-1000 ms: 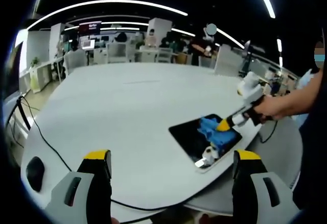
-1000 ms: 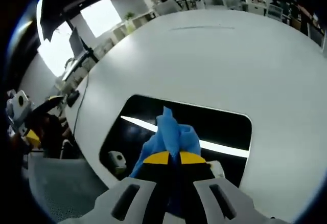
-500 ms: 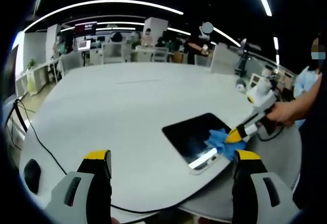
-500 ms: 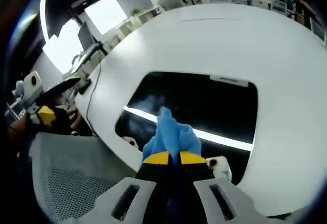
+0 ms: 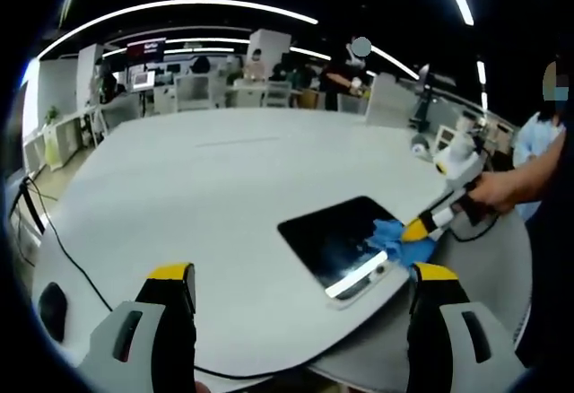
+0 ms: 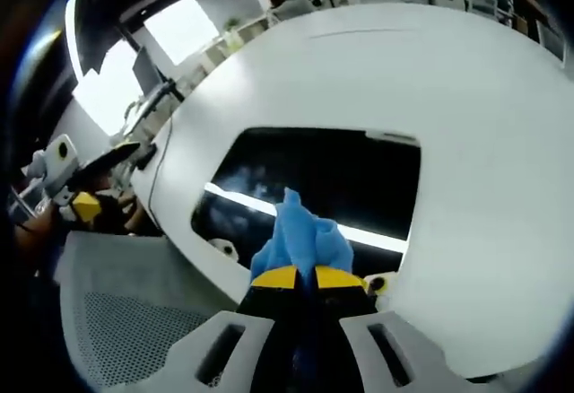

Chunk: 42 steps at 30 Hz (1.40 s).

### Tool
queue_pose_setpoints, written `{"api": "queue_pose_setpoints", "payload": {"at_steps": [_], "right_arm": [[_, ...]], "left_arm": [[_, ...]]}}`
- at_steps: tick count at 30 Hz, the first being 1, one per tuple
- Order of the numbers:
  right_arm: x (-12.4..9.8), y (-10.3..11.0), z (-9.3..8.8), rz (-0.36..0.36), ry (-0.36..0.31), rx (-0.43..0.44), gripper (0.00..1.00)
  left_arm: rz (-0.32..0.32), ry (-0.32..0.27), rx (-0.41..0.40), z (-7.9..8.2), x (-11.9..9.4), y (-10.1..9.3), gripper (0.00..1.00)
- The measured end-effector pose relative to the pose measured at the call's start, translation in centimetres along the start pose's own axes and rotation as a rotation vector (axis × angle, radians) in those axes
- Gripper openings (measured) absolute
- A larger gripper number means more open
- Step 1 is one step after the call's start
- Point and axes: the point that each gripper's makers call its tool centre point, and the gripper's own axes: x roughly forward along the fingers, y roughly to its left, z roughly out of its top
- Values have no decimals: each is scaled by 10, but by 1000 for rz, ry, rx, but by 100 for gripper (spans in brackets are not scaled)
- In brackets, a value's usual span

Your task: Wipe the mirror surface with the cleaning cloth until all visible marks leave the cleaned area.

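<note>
A dark rectangular mirror (image 5: 336, 240) (image 6: 314, 182) lies flat near the edge of a white round table (image 5: 224, 187). My right gripper (image 6: 307, 275) is shut on a blue cleaning cloth (image 6: 300, 240), pressed on the mirror's near edge. In the left gripper view the right gripper (image 5: 420, 228) comes in from the right, held by a hand, with the cloth (image 5: 395, 240) on the mirror's right corner. A hazy smear (image 6: 238, 178) shows on the glass. My left gripper (image 5: 300, 290) hovers open above the table's near side, well apart from the mirror.
A black cable (image 5: 54, 249) runs along the table's left side, with a dark mouse-like object (image 5: 40, 308) beside it. A mesh chair (image 6: 126, 321) stands below the table edge. Desks, chairs and people fill the far office background (image 5: 269, 79).
The right gripper and cloth slid a little across the mirror's near edge; the mirror sits slightly further left in the left gripper view. The left gripper stays open.
</note>
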Motion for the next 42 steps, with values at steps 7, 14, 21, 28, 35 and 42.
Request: {"api": "queue_pose_setpoints", "payload": {"at_steps": [7,14,21,28,35,42], "right_arm": [[-10,-16,-3,-27,12,22,0],[-4,-24,11,-45,15,14,0],[7,-43,41,-66,0,16,0],[22,-63,76,-90,-8,0,0],[32,-72,99,-103,-14,-27,0],[29,-73,101,-100,-29,-31,0]], "left_arm": [[-5,4,6,3,3,-2,100],[15,-2,-4,5,-1,4,100],[34,-3,-19,0,-7,6,100],[55,-10,-21,-1,-13,6,100],[75,-21,-28,-1,-16,6,100],[83,-23,-31,-1,-15,2,100]]}}
